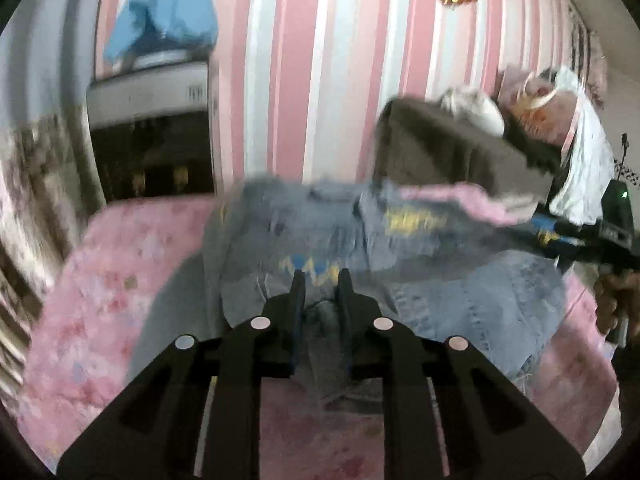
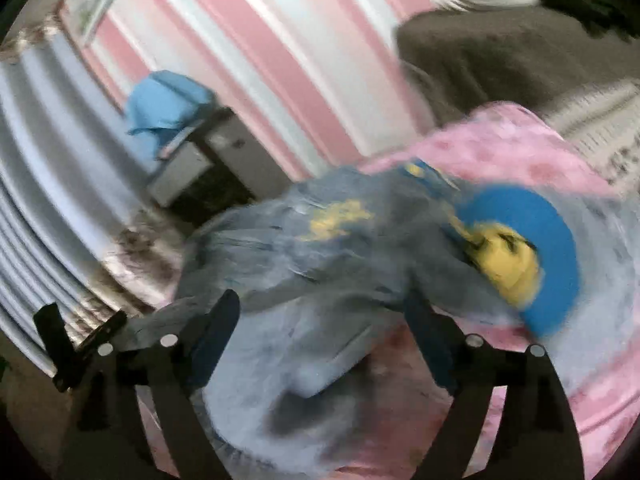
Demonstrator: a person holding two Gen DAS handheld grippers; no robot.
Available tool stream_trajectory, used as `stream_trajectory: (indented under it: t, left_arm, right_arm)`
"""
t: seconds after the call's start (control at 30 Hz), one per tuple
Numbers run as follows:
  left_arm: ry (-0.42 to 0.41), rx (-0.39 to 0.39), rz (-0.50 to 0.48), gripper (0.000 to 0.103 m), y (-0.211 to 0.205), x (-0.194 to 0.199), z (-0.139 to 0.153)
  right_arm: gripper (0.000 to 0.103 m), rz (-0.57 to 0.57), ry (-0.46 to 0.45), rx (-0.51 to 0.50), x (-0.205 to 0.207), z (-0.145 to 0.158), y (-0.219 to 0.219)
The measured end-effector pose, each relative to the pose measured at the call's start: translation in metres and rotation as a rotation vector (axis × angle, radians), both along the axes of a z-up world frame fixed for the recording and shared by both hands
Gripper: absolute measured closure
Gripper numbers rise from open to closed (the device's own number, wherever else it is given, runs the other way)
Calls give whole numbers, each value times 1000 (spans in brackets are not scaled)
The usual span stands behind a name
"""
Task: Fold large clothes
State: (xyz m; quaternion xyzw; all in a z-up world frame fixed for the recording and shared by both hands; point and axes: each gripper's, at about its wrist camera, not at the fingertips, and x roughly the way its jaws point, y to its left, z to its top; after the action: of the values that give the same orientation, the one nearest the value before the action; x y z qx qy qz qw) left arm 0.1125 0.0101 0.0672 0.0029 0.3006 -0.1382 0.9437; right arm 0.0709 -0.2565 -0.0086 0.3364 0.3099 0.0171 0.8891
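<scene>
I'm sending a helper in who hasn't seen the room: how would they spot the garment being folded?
Find the pink floral bedspread below the pink-striped wall. The denim jacket lies crumpled across its middle. It is the only faded blue denim there, printed with yellow and blue graphics, unlike the brown blanket behind it.

Black two-finger left gripper (image 1: 320,280) with blue finger pads and four silver rivets; the right gripper (image 2: 324,308) has matching black arms and rivets.

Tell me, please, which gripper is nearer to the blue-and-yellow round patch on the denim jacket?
Right. The right gripper hovers open beside the patch; the left gripper is nearly closed over the jacket farther away.
</scene>
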Motion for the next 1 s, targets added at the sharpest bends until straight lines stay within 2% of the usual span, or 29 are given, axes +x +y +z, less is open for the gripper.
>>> stream_trajectory:
  t: [0.03, 0.07, 0.13, 0.2, 0.23, 0.3, 0.37, 0.43, 0.5, 0.6, 0.67, 0.7, 0.73, 0.77, 0.8, 0.83, 0.87, 0.9, 0.93, 1.0]
  left_arm:
    - [29, 20, -3, 87, 0, -2, -14]
    - [41, 33, -6, 81, -1, -5, -23]
    - [48, 26, -7, 62, 3, -15, -39]
    - [27, 5, 12, 21, 11, -31, -48]
    - [8, 6, 28, 16, 15, -38, -51]
    - [-13, 8, 27, 11, 16, -51, -54]
    - [-10, 9, 26, 3, 15, -59, -58]
    - [-18, 5, 13, 3, 10, -63, -61]
    - [-13, 58, 13, 3, -4, -59, -66]
    - [-6, 93, 10, 3, -18, -51, -73]
    - [29, 120, 38, 3, -24, -39, -82]
    - [53, 117, 38, 3, -25, -33, -85]
    - [78, 101, 35, 5, -24, -28, -87]
    - [96, 67, 35, 11, -20, -23, -88]
    - [110, 35, 28, 26, -17, -19, -89]
    - [125, 12, 18, 38, -15, -16, -91]
    - [150, 4, 8, 63, -13, -12, -93]
    - [161, -9, 3, 75, -11, -12, -93]
    - [155, -23, 2, 77, -8, -13, -89]
    - [114, -23, -4, 90, -3, -23, -71]
  right_arm:
    - [18, 28, 19, 19, -8, -11, 1]
    - [18, 49, 28, 22, -11, -17, 3]
    - [18, 110, 26, 17, -27, -26, 10]
    - [18, 175, -19, -42, -45, -27, 22]
    - [16, 199, -33, -80, -50, -26, 28]
    - [16, 230, -32, -195, -54, -25, 43]
    - [16, 225, 13, -321, -52, -22, 57]
    - [16, 255, -10, -414, -47, -16, 76]
    - [16, 288, -20, -455, -43, -14, 88]
    - [16, 300, 34, -516, -29, -21, 104]
    - [17, 288, 77, -507, -21, -28, 106]
    - [19, 292, 89, -482, -18, -33, 106]
    - [36, 306, 100, -448, -15, -38, 105]
    - [58, 314, 111, -434, -13, -43, 104]
    - [66, 319, 117, -430, -12, -46, 104]
    - [79, 321, 112, -423, -14, -45, 102]
    - [93, 333, 90, -387, -17, -40, 100]
    - [93, 343, 67, -351, -21, -35, 98]
    - [95, 349, 41, -327, -24, -27, 97]
    - [97, 371, -23, -277, -36, -1, 94]
